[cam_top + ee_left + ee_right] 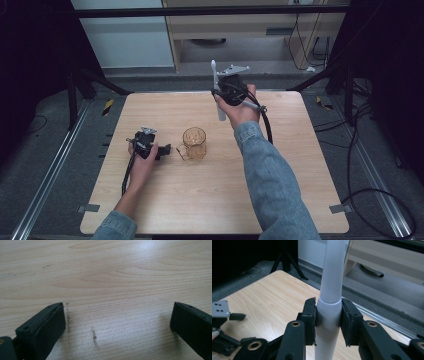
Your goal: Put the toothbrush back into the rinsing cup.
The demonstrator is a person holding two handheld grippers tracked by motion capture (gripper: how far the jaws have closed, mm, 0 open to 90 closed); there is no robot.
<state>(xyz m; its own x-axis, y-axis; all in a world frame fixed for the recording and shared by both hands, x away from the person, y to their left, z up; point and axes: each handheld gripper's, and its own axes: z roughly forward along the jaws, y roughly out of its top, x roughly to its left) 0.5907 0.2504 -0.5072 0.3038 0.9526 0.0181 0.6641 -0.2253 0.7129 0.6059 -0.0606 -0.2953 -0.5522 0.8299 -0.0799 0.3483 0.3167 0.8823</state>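
Right gripper view: right hand-held gripper [328, 321] clamps white tube [331, 290], axis upright; left hand-held gripper [117, 322] apart.

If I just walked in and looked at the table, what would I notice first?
Probably the white stick, held upright above the far side of the table in the right gripper, whose jaws are squeezed on it. Next, the see-through orange mug standing near the middle of the wooden table, with its handle turned toward the left gripper. That one rests low beside the mug with its jaws wide apart and nothing between them.
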